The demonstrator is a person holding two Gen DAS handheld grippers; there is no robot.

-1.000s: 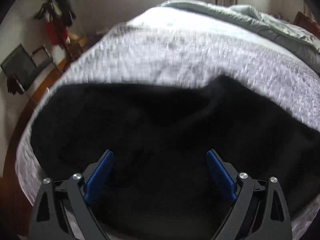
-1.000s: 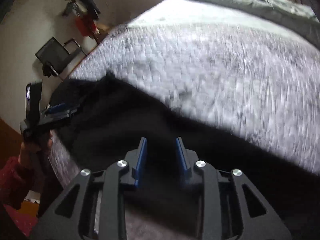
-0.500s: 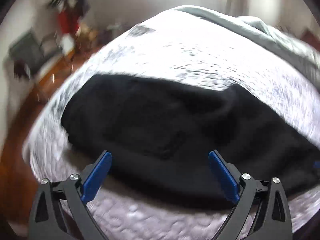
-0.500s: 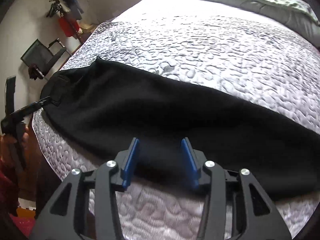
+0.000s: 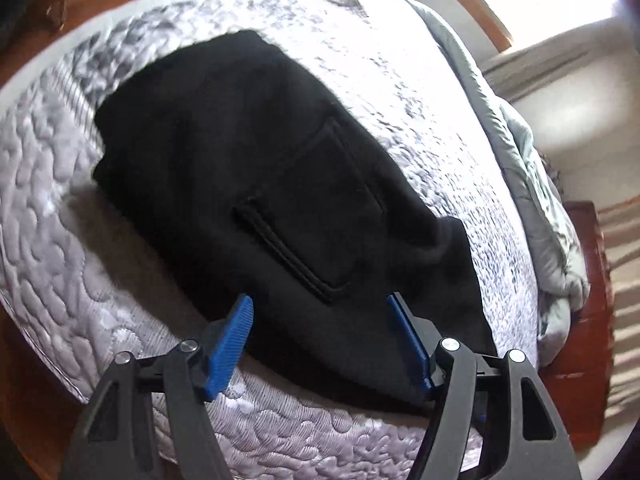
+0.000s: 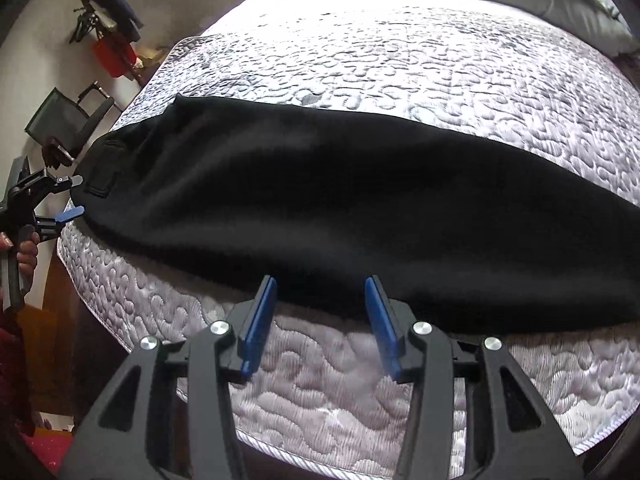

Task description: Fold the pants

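Your left wrist camera looks steeply down past the left gripper [image 5: 320, 306] at the pocket end of the black pants [image 5: 280, 184], close in. Your right wrist camera looks down past the right gripper [image 6: 322, 286] along their near edge. Both views share the pants and the quilted mattress [image 6: 400, 60].

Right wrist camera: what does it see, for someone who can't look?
Long black fabric pants lie flat across a pale grey quilted mattress. The right gripper hovers at their near edge, blue-padded jaws apart, holding nothing. At far left, the left gripper sits by the pants' end.
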